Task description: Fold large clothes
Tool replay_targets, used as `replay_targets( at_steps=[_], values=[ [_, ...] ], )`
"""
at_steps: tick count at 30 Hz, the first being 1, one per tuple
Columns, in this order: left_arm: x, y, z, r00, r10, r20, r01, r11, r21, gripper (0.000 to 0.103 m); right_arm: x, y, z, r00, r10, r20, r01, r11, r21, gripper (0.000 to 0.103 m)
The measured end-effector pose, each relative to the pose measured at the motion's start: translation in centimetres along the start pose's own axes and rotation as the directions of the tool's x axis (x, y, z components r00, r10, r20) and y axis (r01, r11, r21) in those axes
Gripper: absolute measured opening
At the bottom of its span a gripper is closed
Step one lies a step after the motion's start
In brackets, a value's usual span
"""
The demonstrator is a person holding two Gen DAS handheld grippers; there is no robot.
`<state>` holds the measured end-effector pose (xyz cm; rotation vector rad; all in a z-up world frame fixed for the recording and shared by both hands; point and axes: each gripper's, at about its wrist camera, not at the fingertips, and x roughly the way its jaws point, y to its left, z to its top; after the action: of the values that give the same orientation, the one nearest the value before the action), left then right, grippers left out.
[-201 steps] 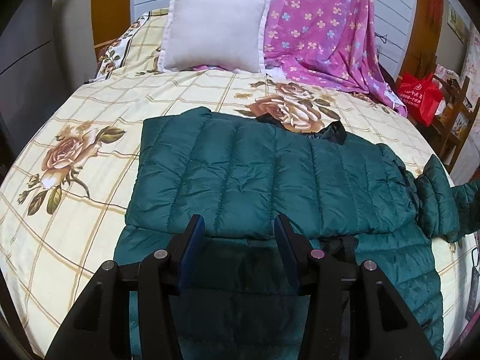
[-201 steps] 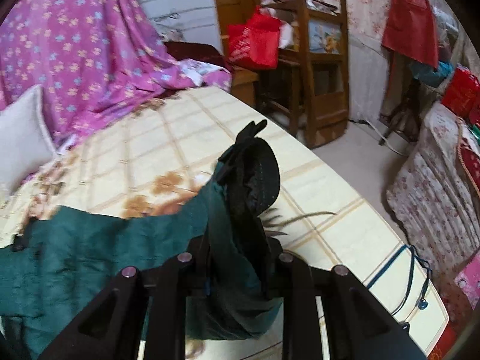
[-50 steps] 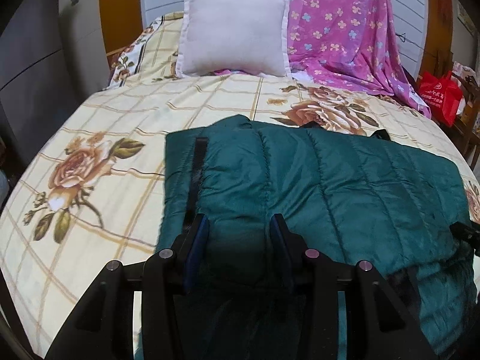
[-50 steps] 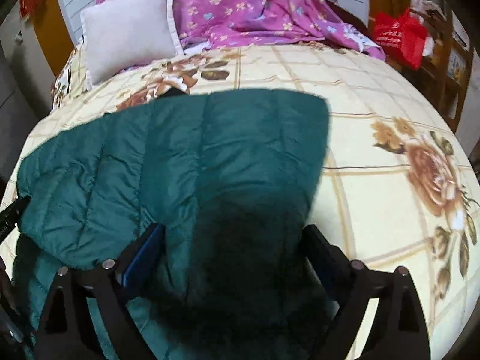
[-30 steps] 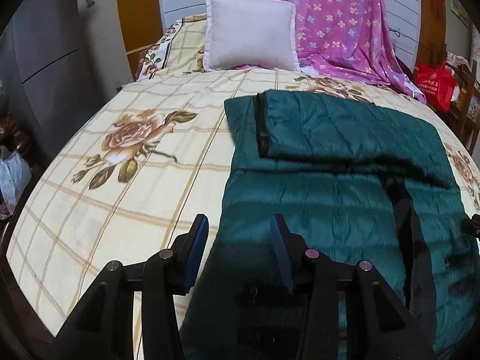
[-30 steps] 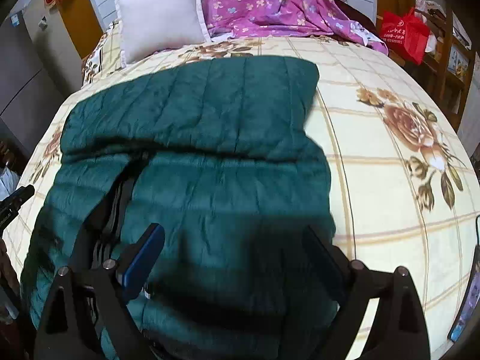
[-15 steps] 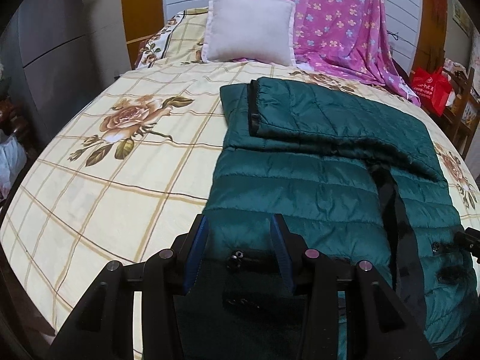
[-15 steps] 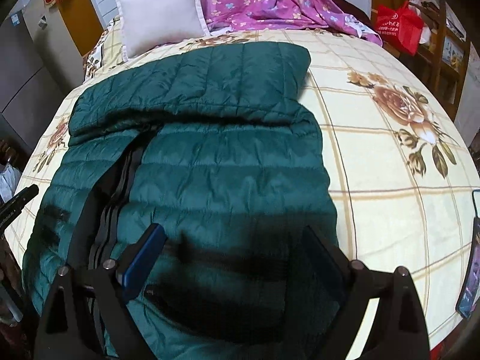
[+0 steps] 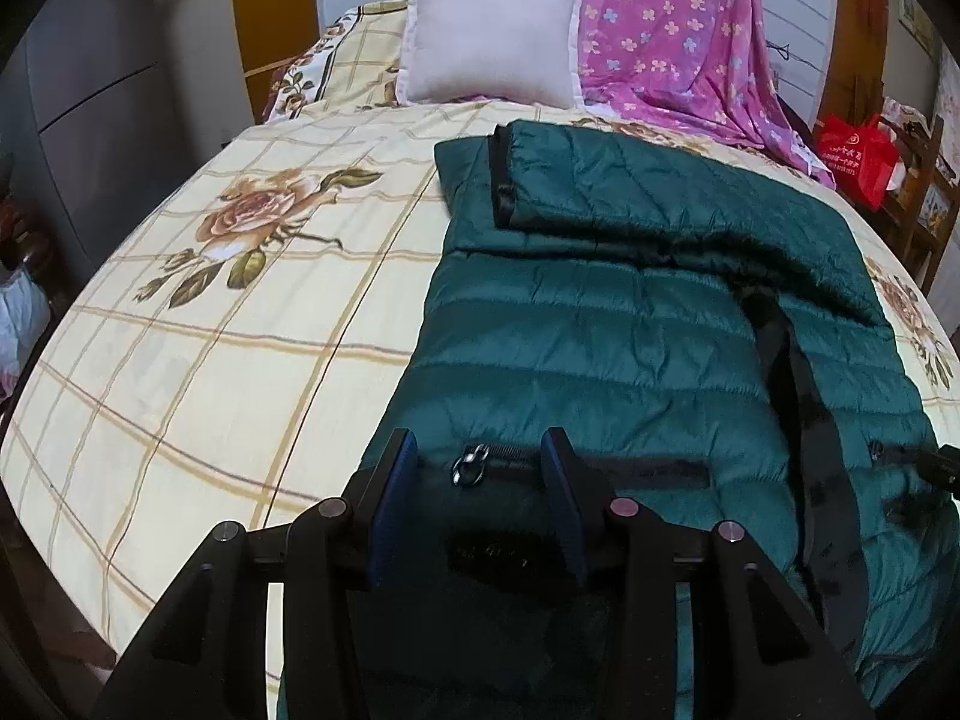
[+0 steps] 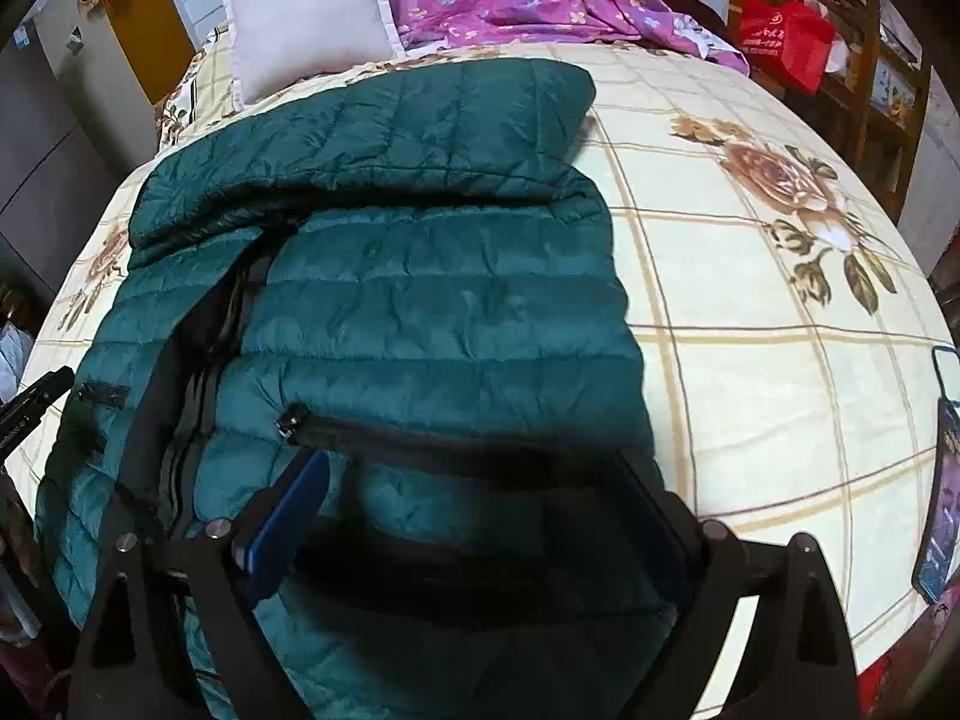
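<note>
A white pillow [image 9: 489, 33] leans against a purple floral sheet [image 9: 672, 30], a red bag [image 10: 783, 39] beside

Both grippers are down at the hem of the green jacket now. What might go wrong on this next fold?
Judging by what shows:
1. The left gripper straddles a pocket zipper pull; closing there may pinch metal, not fabric.
2. The folded-in sleeves across the top of the jacket lie loose and puffy; lifting the hem could spill them open.
3. A phone rests at the bed's right edge; a wide sweep of the right gripper could knock it.
</note>
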<state>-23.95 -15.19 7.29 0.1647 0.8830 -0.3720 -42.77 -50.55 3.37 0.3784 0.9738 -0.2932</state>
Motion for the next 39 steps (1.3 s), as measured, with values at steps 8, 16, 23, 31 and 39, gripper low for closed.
replay_targets(
  at_steps=[8, 16, 23, 31, 39],
  values=[
    [-0.2, 1.4, -1.3, 1.000, 0.012, -0.020, -0.012, 1.000, -0.014, 0.024, -0.6, -0.8, -1.2, 1.000, -0.001, 0.004, 0.001, 1.000, 0.020, 0.095],
    [-1.8, 1.4, -1.6, 1.000, -0.006, -0.009, 0.006, 1.000, -0.024, 0.024, -2.4, -1.5, -1.9, 1.000, -0.013, 0.018, 0.012, 0.999, 0.043, 0.095],
    [-4.2, 0.2, -1.4, 0.999, -0.032, 0.034, 0.032, 0.999, -0.004, 0.024, -5.4, -1.9, -3.4, 0.999, -0.025, 0.025, 0.024, 0.999, 0.038, 0.095],
    [-5.3, -0.2, -2.0, 0.997, -0.059, 0.039, 0.059, 0.998, -0.004, 0.024, -7.3, -1.9, -6.7, 0.998, -0.044, 0.034, 0.044, 0.999, 0.002, 0.095],
    [-5.7, 2.1, -2.9, 0.994, -0.108, 0.017, 0.108, 0.993, -0.039, 0.024, -4.9, -3.7, -8.5, 1.000, 0.009, -0.012, -0.009, 0.999, 0.046, 0.095]
  ],
)
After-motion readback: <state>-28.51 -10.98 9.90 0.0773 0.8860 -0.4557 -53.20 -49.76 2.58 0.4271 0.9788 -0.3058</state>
